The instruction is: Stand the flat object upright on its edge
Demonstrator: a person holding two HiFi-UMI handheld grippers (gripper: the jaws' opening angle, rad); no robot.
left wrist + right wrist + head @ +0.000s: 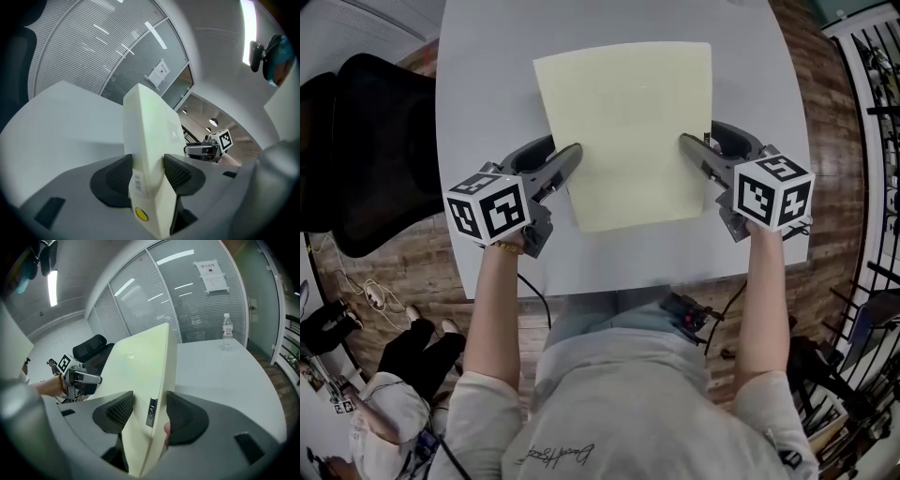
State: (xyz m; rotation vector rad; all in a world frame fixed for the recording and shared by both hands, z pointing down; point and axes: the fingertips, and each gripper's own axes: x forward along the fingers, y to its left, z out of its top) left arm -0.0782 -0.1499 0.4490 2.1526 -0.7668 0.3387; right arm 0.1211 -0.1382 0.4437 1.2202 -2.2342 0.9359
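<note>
Both grippers clamp one pale yellow flat object (pixel 628 131) from opposite sides above the light grey surface (pixel 487 94). My left gripper (pixel 572 156) pinches its left edge, with the dark ribbed pads (pixel 118 174) pressed against its two faces; a barcode label and a round yellow sticker (pixel 141 213) show on the thin edge between them. My right gripper (pixel 687 143) pinches the right edge the same way, with a small dark strip visible on that edge between its pads (pixel 183 417). The flat object slopes up and away from both grippers, and I cannot tell whether its far edge touches the surface. A clear water bottle (pixel 227 332) stands at the far side of the surface, well apart from the flat object. A black office chair (pixel 366 141) stands just beside the surface on my left.
</note>
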